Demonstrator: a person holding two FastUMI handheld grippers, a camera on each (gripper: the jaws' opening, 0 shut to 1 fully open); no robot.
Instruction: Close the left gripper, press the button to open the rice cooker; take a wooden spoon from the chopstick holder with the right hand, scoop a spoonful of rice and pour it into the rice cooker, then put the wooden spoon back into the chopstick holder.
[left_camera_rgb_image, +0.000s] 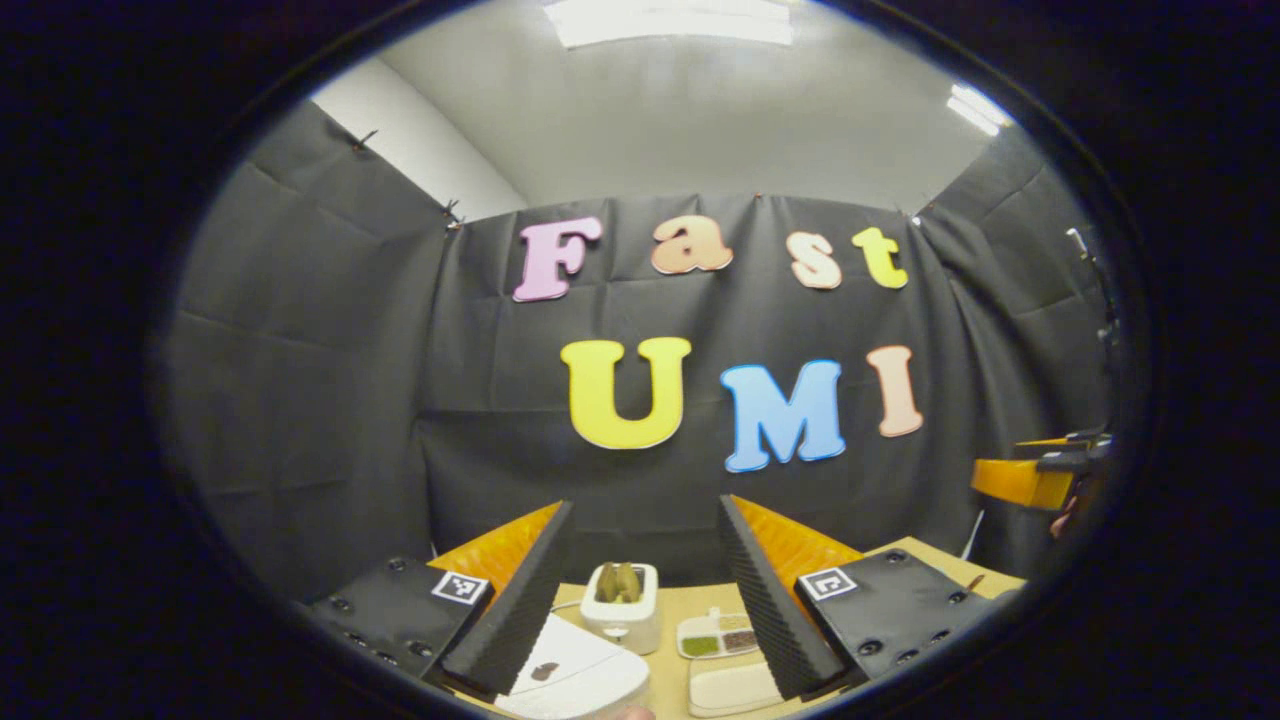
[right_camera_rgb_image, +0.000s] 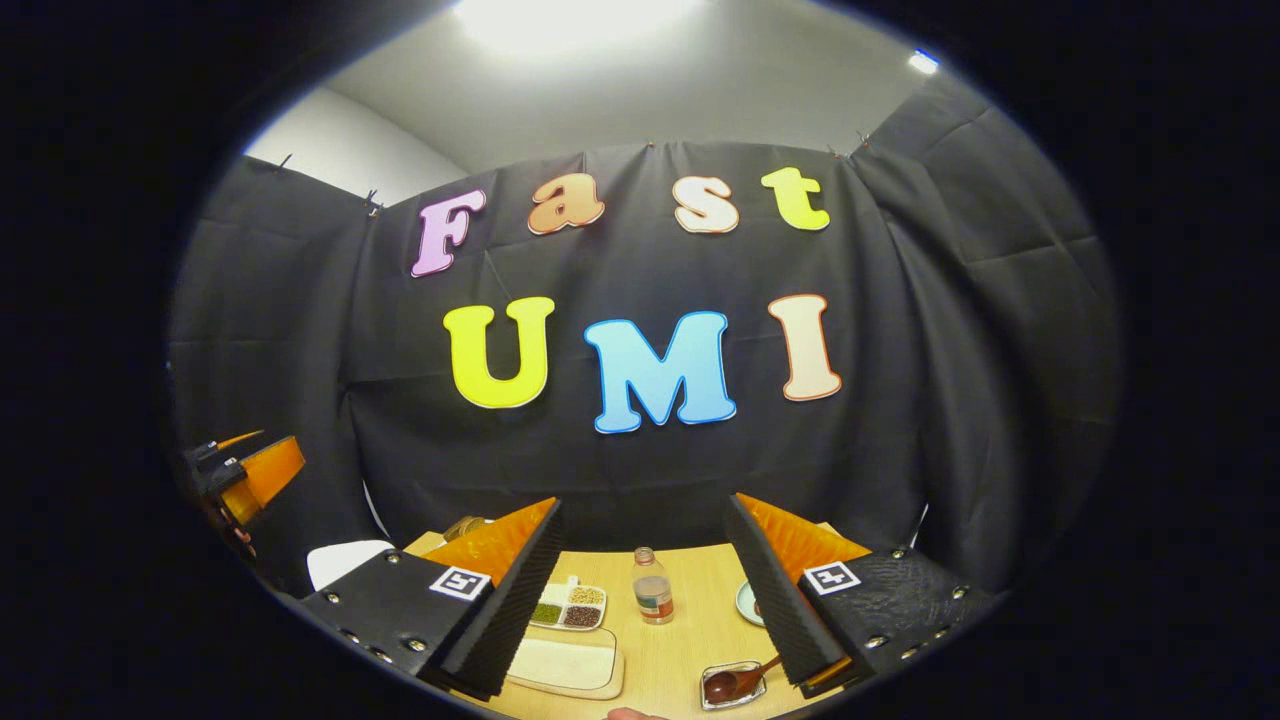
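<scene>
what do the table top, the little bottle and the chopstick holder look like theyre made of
Table top: pale wood or wood-look laminate, matte tan, grain too faint to tell. Bottle: clear plastic or glass, see-through at the neck, with a label band. Chopstick holder: white, smooth, slightly glossy, probably plastic or ceramic.

You have black ridged fingers (left_camera_rgb_image: 520, 590) backed in orange, a white rice cooker (left_camera_rgb_image: 575, 675), a white holder (left_camera_rgb_image: 622, 610), a pale wooden table (right_camera_rgb_image: 690, 640), and a dark brown spoon (right_camera_rgb_image: 735, 682) in a clear dish
</scene>
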